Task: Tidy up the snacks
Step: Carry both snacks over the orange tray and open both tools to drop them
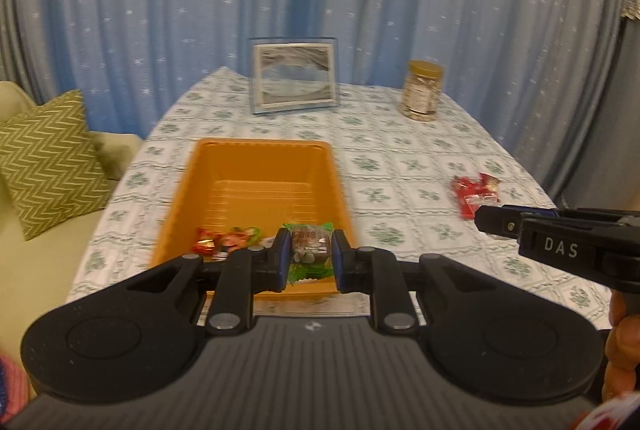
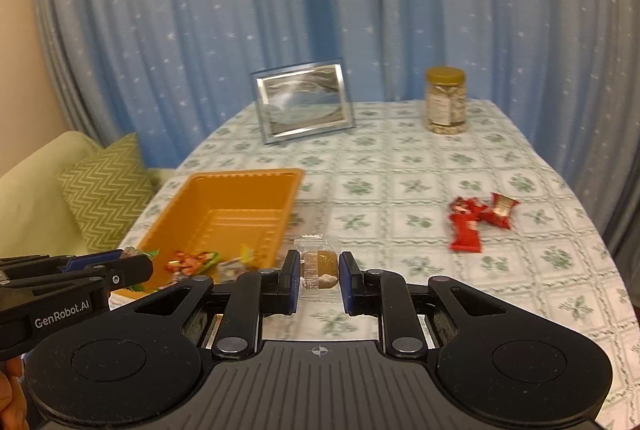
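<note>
Left wrist view: the left hand-held gripper (image 1: 310, 256) clamps a green-wrapped snack (image 1: 309, 250) above the orange tray (image 1: 188, 186). Beside the tray, the right hand-held gripper (image 2: 319, 276) pinches a clear-wrapped snack (image 2: 319, 266); both seem light and crinkly, best gripped mid-body.

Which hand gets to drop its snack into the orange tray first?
Probably the left. The left gripper holds its green-wrapped snack right over the orange tray. The right gripper holds a clear-wrapped snack beside the tray, above the tablecloth.
</note>
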